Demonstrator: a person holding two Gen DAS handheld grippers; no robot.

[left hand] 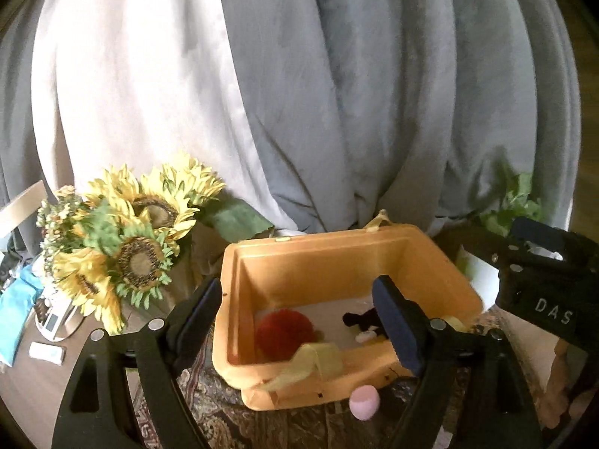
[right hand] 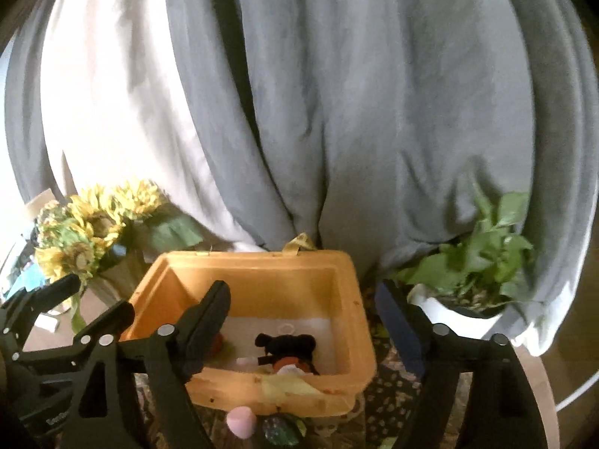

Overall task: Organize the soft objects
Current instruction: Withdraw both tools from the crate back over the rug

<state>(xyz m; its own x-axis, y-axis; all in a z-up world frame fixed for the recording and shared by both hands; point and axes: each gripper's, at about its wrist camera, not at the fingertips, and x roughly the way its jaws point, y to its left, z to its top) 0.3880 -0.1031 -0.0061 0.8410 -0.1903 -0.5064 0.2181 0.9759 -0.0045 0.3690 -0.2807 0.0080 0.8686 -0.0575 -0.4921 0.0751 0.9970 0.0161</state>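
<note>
Both your left claw [left hand: 299, 321] and right claw [right hand: 310, 318] hang open and empty above the orange bin [right hand: 348, 299] holding the plush toys [right hand: 288, 344].

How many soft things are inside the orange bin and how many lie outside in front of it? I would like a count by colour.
Inside the orange bin:
Red: 1, fuzzy ball
Black: 1, plush toy

Outside, in front:
Pink: 1, soft egg shape
Dark speckled: 1, small item

Total: 4
</note>
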